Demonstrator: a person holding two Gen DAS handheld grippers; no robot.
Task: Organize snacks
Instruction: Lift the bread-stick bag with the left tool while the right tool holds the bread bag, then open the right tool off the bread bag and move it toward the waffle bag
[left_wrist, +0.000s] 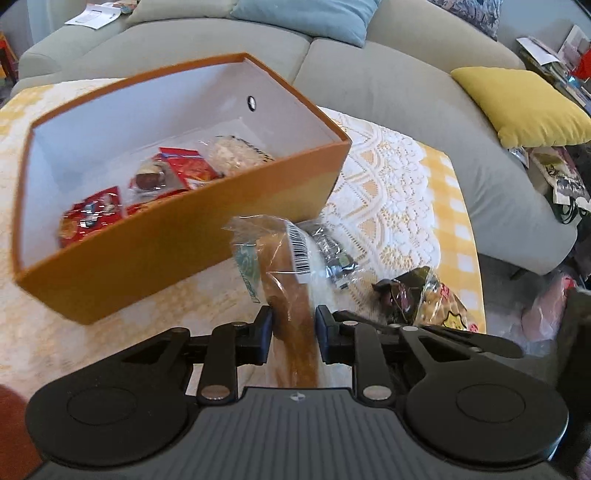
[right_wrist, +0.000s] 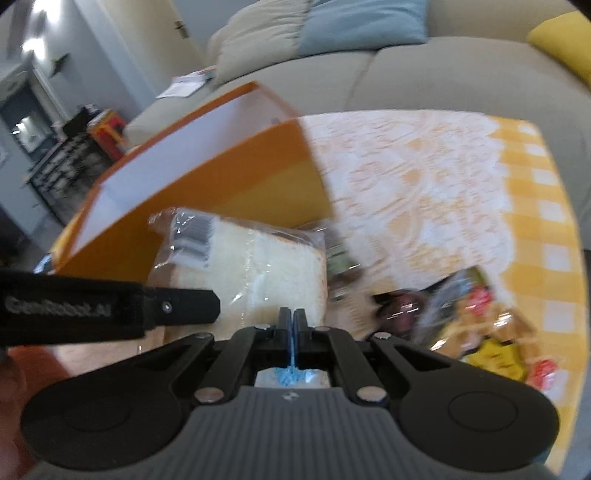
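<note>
Crinkly-wrapped bread (left_wrist: 291, 280) (spongy slab) — rigid orange box (left_wrist: 177, 240).

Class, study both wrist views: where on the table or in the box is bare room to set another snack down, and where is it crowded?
Free: the lace tablecloth right of the orange box, up to the sofa; also the box's far-left floor. Crowded: the box's near side, filled with red snack packets, and the table's near edge, where the bagged bread and a clear snack bag lie.

Grey-green sofa (left_wrist: 369, 74), blue cushion (left_wrist: 306, 14), yellow cushion (left_wrist: 517, 103).
</note>
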